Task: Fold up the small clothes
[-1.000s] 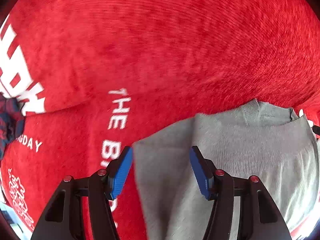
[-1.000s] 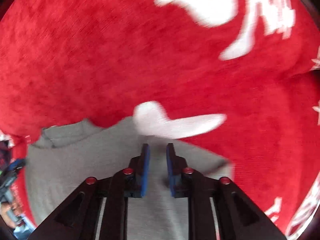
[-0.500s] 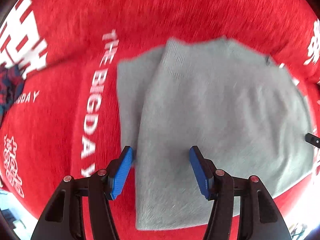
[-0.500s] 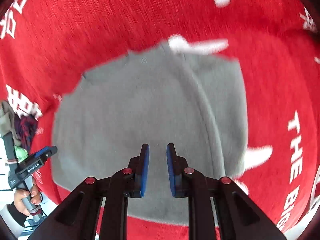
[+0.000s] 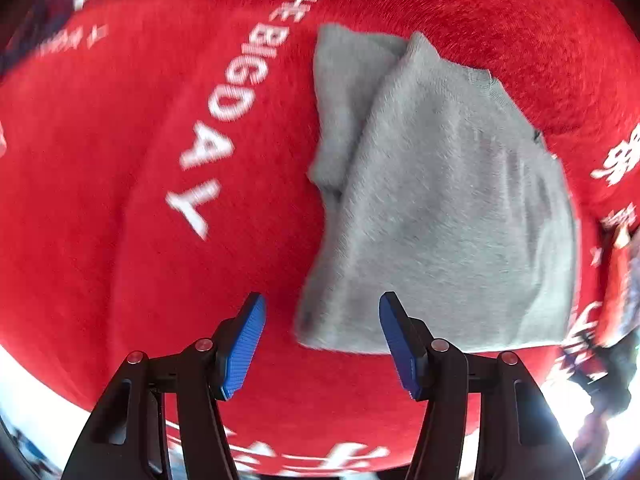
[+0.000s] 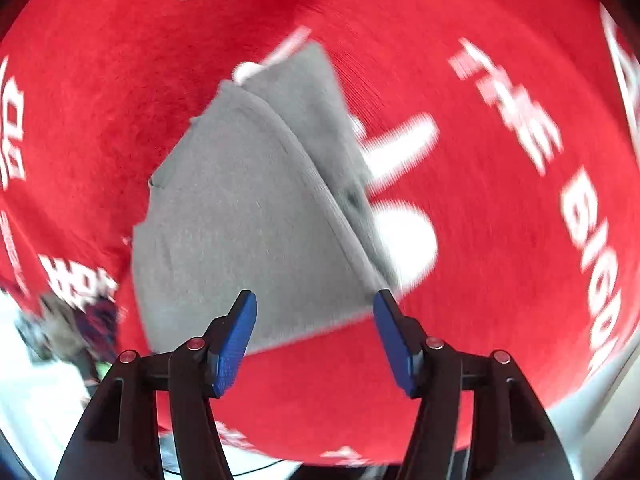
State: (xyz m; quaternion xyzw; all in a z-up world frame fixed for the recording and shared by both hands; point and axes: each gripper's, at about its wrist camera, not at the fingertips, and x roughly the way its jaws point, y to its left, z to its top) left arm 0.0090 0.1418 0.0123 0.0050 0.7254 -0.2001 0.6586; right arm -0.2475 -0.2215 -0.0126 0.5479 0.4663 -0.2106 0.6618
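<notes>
- The red blanket [image 5: 120, 200], printed with white lettering, covers the whole work surface; the words "THE BIG DAY" [image 5: 236, 92] run down it just left of the garment in the left wrist view.
- The left gripper [image 5: 320, 344] hangs above the blanket with its blue pads spread apart and nothing between them; the cloth's near left corner lies below and just beyond the gap.
- The grey knitted garment [image 5: 440, 208] lies flat on the blanket, partly folded: one panel is laid over the body, and a narrower layer shows from under it along the left edge.
- In the right wrist view the same garment [image 6: 240, 216] shows its fold line running diagonally towards the near right corner.
- The right gripper [image 6: 314, 340] is opening its jaws; no cloth sits between the pads, and the near hem lies just past them.
- Judged from this, one fold is laid down and both grippers are free, between folds.
- The next move likely calls for each gripper to pinch one corner of the near hem, taking all layers, and carry it towards the far edge without dragging the stack askew.
</notes>
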